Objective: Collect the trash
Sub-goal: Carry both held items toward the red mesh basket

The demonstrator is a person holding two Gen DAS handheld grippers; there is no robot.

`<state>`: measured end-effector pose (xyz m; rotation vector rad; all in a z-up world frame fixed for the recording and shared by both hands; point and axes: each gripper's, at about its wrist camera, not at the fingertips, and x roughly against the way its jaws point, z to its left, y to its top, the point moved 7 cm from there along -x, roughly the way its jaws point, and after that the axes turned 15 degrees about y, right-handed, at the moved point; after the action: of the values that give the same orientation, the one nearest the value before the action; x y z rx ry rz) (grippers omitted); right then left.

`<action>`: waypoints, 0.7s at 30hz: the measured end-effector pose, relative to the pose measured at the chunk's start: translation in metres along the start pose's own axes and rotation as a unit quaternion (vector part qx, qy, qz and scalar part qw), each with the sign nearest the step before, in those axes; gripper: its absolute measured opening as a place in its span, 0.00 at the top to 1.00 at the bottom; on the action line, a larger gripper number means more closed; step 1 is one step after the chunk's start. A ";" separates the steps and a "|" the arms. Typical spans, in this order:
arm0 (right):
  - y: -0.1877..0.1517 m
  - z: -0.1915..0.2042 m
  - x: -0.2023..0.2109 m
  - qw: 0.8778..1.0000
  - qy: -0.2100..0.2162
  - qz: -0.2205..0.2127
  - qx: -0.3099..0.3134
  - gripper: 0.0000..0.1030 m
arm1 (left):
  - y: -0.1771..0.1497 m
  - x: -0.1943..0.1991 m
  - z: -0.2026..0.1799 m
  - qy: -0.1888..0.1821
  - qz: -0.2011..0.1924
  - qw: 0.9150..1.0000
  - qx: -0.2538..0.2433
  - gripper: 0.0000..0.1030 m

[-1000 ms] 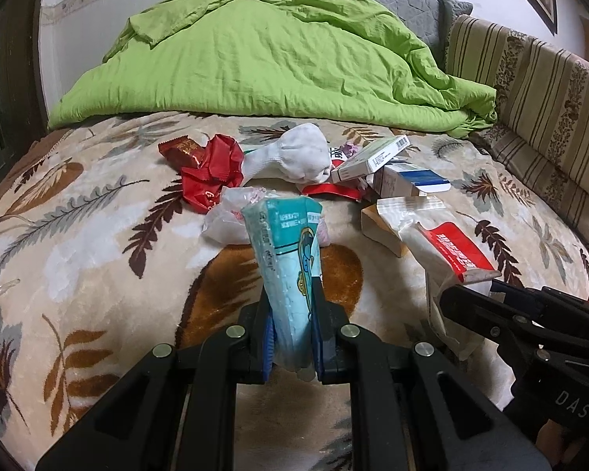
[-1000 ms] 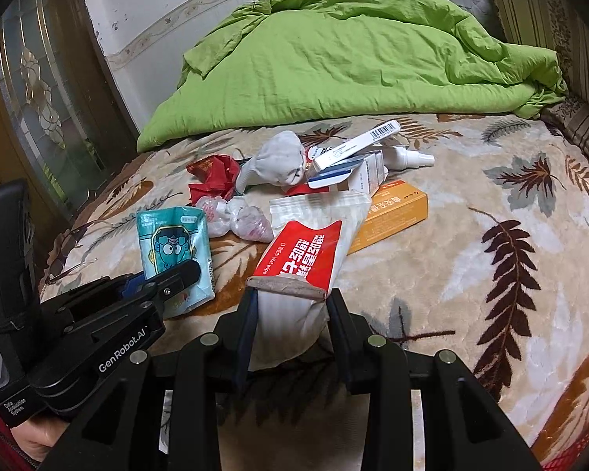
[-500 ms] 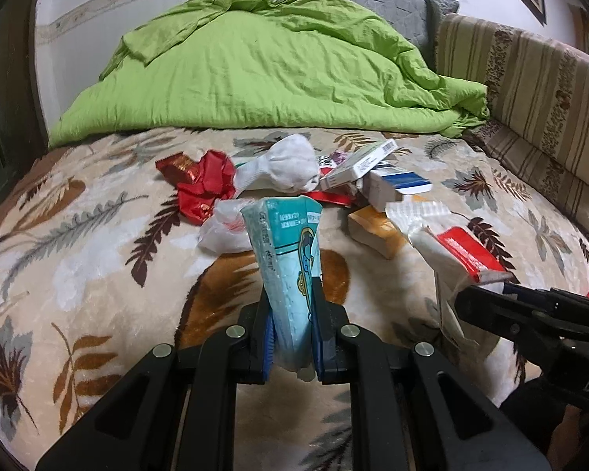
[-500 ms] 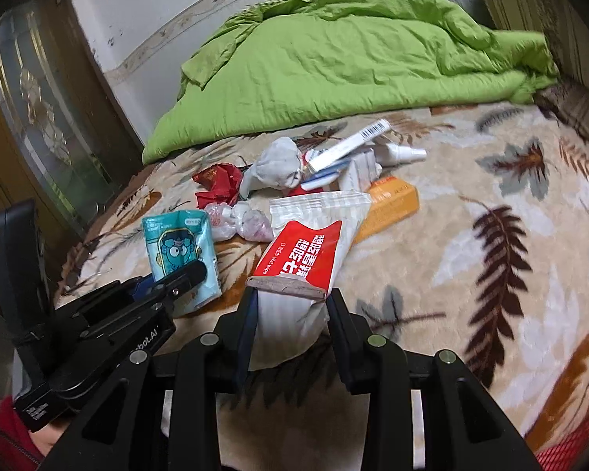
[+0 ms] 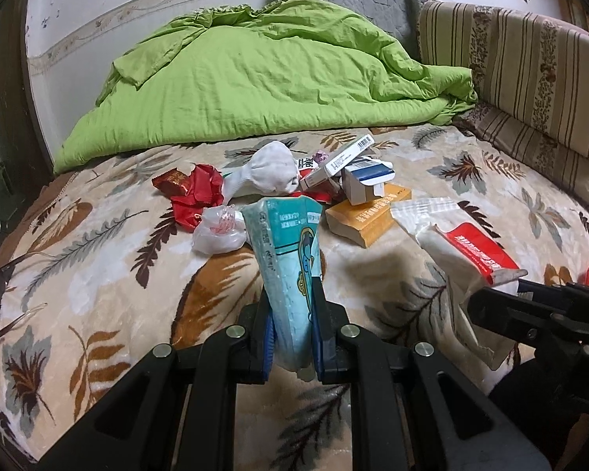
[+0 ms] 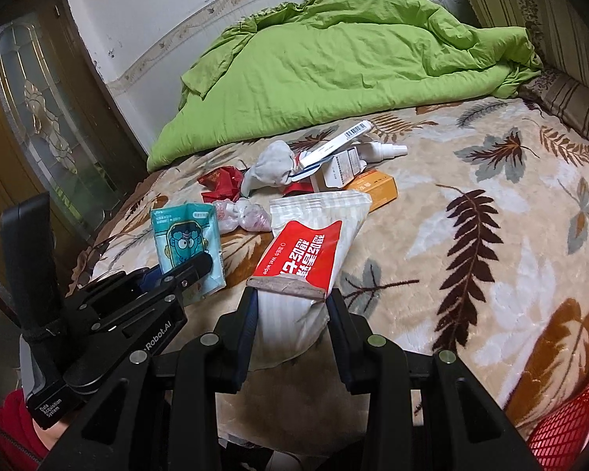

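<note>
My left gripper [image 5: 292, 306] is shut on a teal tissue packet [image 5: 288, 251] and holds it above the leaf-patterned blanket; the packet also shows in the right wrist view [image 6: 186, 245]. My right gripper [image 6: 292, 306] is shut on a white and red wet-wipe pack [image 6: 314, 251], seen at the right in the left wrist view [image 5: 471, 251]. Further back lies a trash pile: red wrappers [image 5: 194, 192], a white sock [image 5: 271, 174], a small clear bag [image 5: 218, 229], white boxes [image 5: 363, 182], an orange box [image 5: 367, 212].
A green duvet [image 5: 263, 78] fills the back of the bed. A striped cushion [image 5: 530, 70] lines the right side. A red mesh basket [image 6: 569, 431] sits at the lower right edge. Eyeglasses [image 5: 4, 306] lie at the left. A glass door [image 6: 47, 125] stands left.
Both grippers have drawn back and up from the pile, each carrying its packet. The red basket has come into the right wrist view.
</note>
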<state>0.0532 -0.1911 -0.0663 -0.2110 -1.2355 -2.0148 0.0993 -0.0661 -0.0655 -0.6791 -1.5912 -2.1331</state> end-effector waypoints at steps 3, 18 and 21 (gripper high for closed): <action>-0.001 -0.001 0.005 1.000 -0.001 -0.003 -0.003 0.63 | -0.001 0.003 -0.002 0.005 0.002 1.000 -0.005 0.86; -0.006 -0.014 0.034 0.999 -0.006 -0.024 -0.030 0.63 | -0.002 0.023 -0.023 0.011 -0.003 0.999 -0.036 0.86; -0.006 -0.014 0.038 0.999 -0.006 -0.027 -0.030 0.63 | -0.002 0.026 -0.026 0.013 -0.005 0.999 -0.041 0.86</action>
<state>0.0256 -0.2210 -0.0590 -0.2210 -1.2008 -2.1008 0.0737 -0.0912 -0.0579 -0.6680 -1.5037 -2.2166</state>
